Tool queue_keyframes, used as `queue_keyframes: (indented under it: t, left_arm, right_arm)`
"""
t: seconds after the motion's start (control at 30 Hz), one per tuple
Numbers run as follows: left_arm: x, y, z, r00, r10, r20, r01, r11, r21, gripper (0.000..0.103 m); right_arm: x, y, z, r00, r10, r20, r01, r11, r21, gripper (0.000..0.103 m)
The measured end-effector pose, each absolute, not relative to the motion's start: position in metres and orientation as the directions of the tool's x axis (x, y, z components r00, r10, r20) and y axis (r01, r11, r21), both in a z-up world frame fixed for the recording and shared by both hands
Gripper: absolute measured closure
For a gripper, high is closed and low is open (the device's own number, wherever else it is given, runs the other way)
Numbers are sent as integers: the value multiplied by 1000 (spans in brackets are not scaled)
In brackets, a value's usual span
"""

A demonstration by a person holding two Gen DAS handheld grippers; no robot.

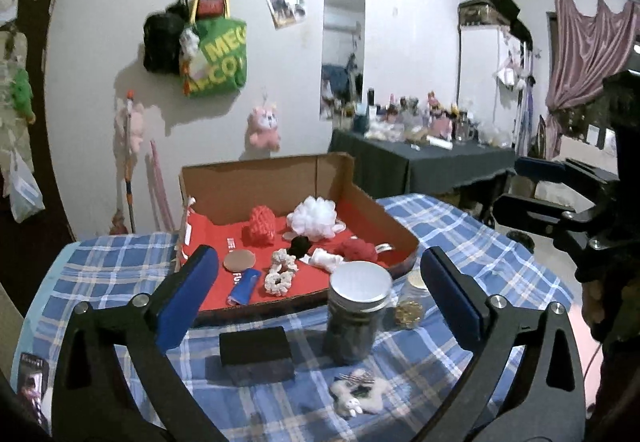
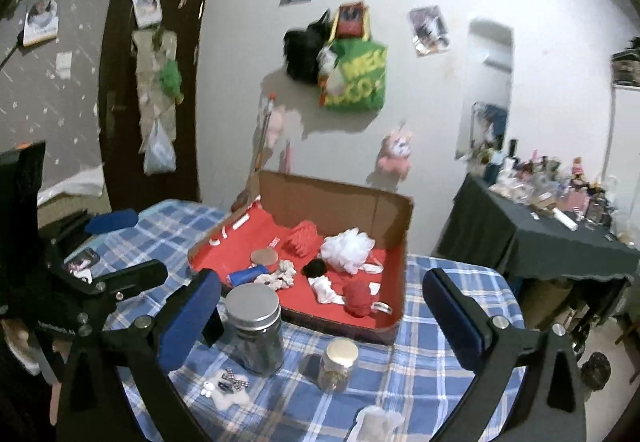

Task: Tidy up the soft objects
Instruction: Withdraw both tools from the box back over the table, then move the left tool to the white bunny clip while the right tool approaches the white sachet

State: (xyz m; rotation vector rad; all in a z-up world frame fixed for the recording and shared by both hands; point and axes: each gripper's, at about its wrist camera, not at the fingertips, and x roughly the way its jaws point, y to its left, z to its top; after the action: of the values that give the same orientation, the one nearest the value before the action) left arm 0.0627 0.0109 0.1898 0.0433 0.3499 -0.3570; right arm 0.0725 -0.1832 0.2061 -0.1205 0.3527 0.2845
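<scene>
A cardboard box (image 1: 360,198) lined in red holds a white pouf (image 1: 316,218), a red knitted piece (image 1: 262,224), a black pompom (image 1: 298,244), a cream scrunchie (image 1: 280,272), a red pouf (image 1: 358,250) and a white cloth (image 1: 326,258). A white fluffy hair piece (image 1: 356,392) lies on the checked cloth, nearer than the box. My left gripper (image 1: 320,256) is open and holds nothing, short of the box. My right gripper (image 2: 322,278) is open and holds nothing too, with the same box (image 2: 394,242) beyond it. Each gripper shows at the edge of the other's view.
A tall jar with a metal lid (image 1: 356,314), a small jar with gold contents (image 1: 410,302) and a black block (image 1: 254,348) stand in front of the box. A blue lighter (image 1: 244,288) and a round disc (image 1: 239,260) lie inside it. A cluttered dark table (image 1: 420,162) stands behind.
</scene>
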Motion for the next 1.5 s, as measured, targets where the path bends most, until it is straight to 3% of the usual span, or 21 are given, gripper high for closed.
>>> queue_keyframes:
  t: [0.27, 0.53, 0.87, 1.5]
  left_arm:
    - [17, 8, 173, 933, -258, -252, 265, 964, -7, 0]
    - [5, 11, 143, 952, -177, -250, 188, 982, 17, 0]
    - [7, 14, 107, 942, -145, -301, 157, 987, 16, 0]
    - [45, 11, 46, 841, -166, -514, 168, 985, -44, 0]
  right_arm:
    - [22, -188, 179, 955, 145, -258, -172, 981, -85, 0]
    - [-1, -188, 139, 974, 82, -212, -96, 994, -56, 0]
    - [8, -190, 89, 952, 63, -301, -68, 998, -5, 0]
    - [38, -206, 33, 880, 50, -473, -36, 999, 38, 0]
